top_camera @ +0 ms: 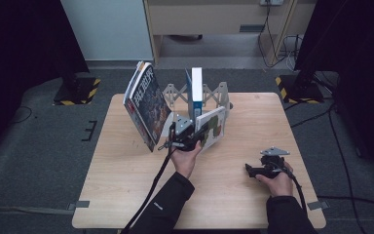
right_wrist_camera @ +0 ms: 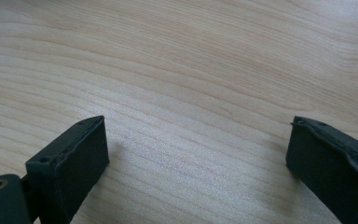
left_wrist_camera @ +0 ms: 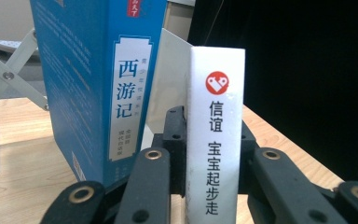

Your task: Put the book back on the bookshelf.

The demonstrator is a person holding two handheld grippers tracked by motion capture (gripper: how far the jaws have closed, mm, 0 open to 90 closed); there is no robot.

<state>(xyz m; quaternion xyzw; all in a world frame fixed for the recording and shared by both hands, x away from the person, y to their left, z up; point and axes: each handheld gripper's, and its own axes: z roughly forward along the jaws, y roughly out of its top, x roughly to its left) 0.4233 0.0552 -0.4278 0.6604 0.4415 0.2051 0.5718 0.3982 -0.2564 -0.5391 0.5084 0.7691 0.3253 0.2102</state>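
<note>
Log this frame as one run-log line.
left gripper: shut on white-spined book | right gripper: open, over wooden table | blue boxed book: upright in grey expanding rack

A: Where does the held book [left_wrist_camera: 216, 140] sit relative to the left gripper [top_camera: 189, 138]?
B: Between its jaws, spine toward the gripper, standing upright. The boxed book [left_wrist_camera: 98, 88] stands just to its left and slightly farther out.
A: What lies beyond?
B: The folding rack [top_camera: 213, 95] stands behind both books. The large leaning book [top_camera: 145, 105] is left of the left gripper.
A: And the right gripper [top_camera: 268, 168]?
B: It rests well to the right, nearer the person, over bare table [right_wrist_camera: 191, 70].
</note>
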